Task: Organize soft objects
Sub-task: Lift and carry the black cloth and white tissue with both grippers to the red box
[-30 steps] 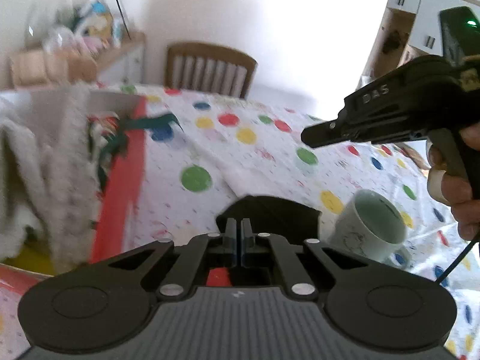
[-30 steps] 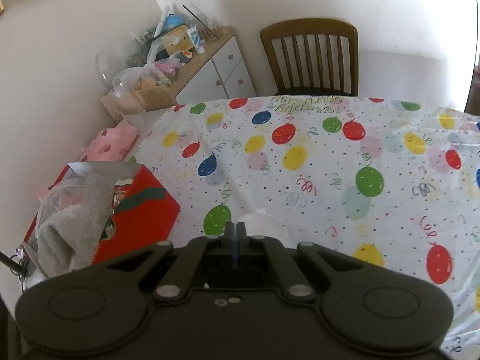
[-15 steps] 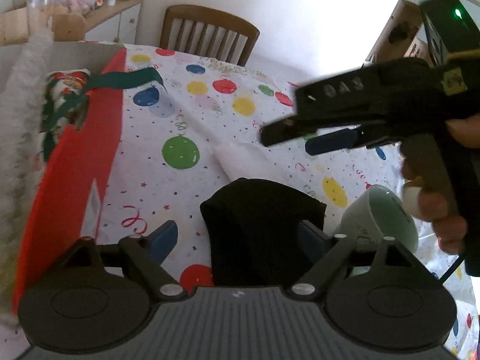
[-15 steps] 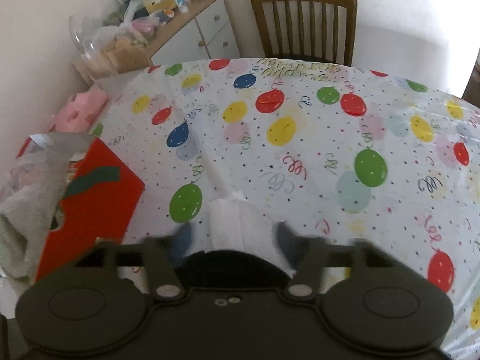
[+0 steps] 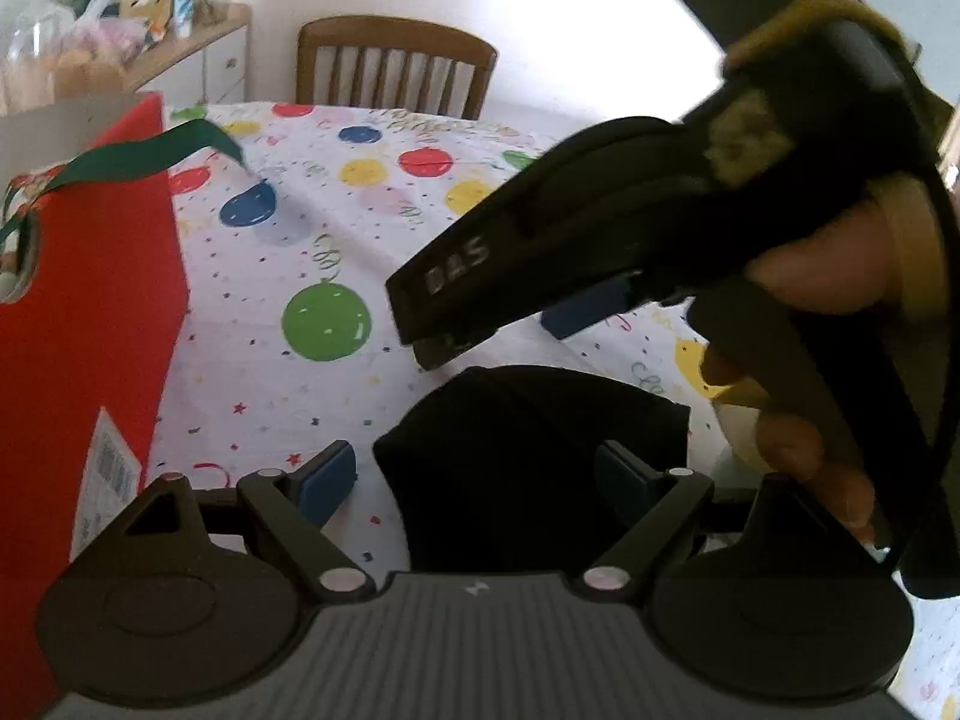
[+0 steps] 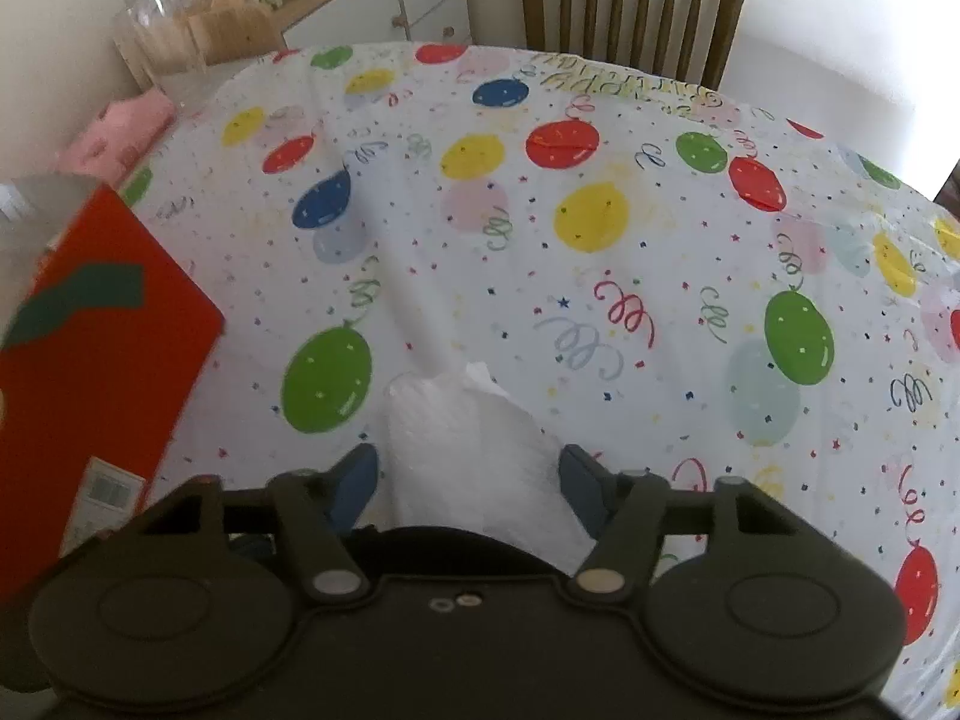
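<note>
The left gripper [image 5: 477,474] has its two blue pads wide apart, w/ a black soft cloth [image 5: 528,450] lying between them on the table. The pads [image 5: 327,474] sit on each side of the cloth; I can't tell if they touch it. The right gripper [image 6: 468,483] is spread wide too, and a white soft cloth [image 6: 474,456] lies between its pads on the tablecloth [image 6: 600,240] – can't tell if those pads touch it either. In the left cam the right gripper [image 5: 510,324] also shows up, just ahead of the black cloth and a bit to the right, tilted down, w/ the person's hand [image 5: 834,324] wrapped round its handle. It looks blurry there. A red gift box [image 5: 90,312] stands to the left of both grippers, close by. A green ribbon [image 5: 150,156] hangs out over its top edge. The tablecloth is white w/ lots of colored balloons – a big green balloon [image 6: 327,378] is printed just ahead-left of the right gripper, next to the white cloth. Far ahead of both grippers, past the table edge, is a wood chair [image 6: 630,0]. Ahead and to the left stands a white cabinet [image 6: 384,6] w/ bags and stuff piled on top.
</note>
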A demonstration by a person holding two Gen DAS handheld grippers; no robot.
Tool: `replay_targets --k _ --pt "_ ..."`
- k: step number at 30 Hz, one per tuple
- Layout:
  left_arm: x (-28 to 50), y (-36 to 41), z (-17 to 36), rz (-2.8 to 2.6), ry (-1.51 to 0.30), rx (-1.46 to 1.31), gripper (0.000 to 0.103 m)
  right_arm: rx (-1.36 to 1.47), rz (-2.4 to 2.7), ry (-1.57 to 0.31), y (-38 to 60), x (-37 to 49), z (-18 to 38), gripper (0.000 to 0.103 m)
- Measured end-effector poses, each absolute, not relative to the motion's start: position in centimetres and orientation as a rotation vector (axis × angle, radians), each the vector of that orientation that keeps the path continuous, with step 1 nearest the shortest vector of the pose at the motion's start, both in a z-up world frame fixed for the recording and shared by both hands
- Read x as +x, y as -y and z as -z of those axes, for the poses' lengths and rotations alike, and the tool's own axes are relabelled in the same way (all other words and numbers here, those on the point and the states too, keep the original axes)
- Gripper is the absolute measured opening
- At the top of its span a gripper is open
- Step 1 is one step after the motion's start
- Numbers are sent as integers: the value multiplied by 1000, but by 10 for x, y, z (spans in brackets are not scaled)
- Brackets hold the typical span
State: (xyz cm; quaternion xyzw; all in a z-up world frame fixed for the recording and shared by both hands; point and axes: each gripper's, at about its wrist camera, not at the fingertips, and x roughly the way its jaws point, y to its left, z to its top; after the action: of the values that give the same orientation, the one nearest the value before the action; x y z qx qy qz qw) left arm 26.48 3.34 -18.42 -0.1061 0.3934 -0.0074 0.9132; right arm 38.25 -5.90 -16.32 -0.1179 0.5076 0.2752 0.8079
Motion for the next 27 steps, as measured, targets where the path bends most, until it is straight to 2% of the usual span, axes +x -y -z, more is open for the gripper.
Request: replay_targets --k 1,3,5,6,7,10,12,13,14,17,27 --pt "264 -31 185 19 -808 -209 87 -263 -589 -1078 58 381 163 60" --pt "263 -29 185 25 -801 -200 81 -313 -594 -1059 55 377 163 50" --pt "263 -24 184 26 -791 -171 69 -318 -599 -1054 55 376 162 45" --pt "262 -21 183 21 -785 -153 66 -315 -597 -1053 56 376 162 41" --pt "261 -19 183 15 -779 -137 59 -315 -595 -1051 57 376 162 38" --pt "259 -14 179 8 -766 -116 31 -322 -601 -1046 58 373 161 23" --pt "256 -10 175 3 -762 -108 26 -322 -603 -1046 60 371 159 17" --pt "255 -10 174 4 -760 -110 18 -321 -601 -1042 61 370 158 15" --pt "253 -10 172 5 -757 -111 14 -321 -602 -1037 63 369 156 14" --pt "247 -12 167 4 -749 -113 11 -298 -619 -1022 71 364 146 10" --pt "212 -26 136 51 -695 -195 8 -128 -673 -974 106 348 99 8"
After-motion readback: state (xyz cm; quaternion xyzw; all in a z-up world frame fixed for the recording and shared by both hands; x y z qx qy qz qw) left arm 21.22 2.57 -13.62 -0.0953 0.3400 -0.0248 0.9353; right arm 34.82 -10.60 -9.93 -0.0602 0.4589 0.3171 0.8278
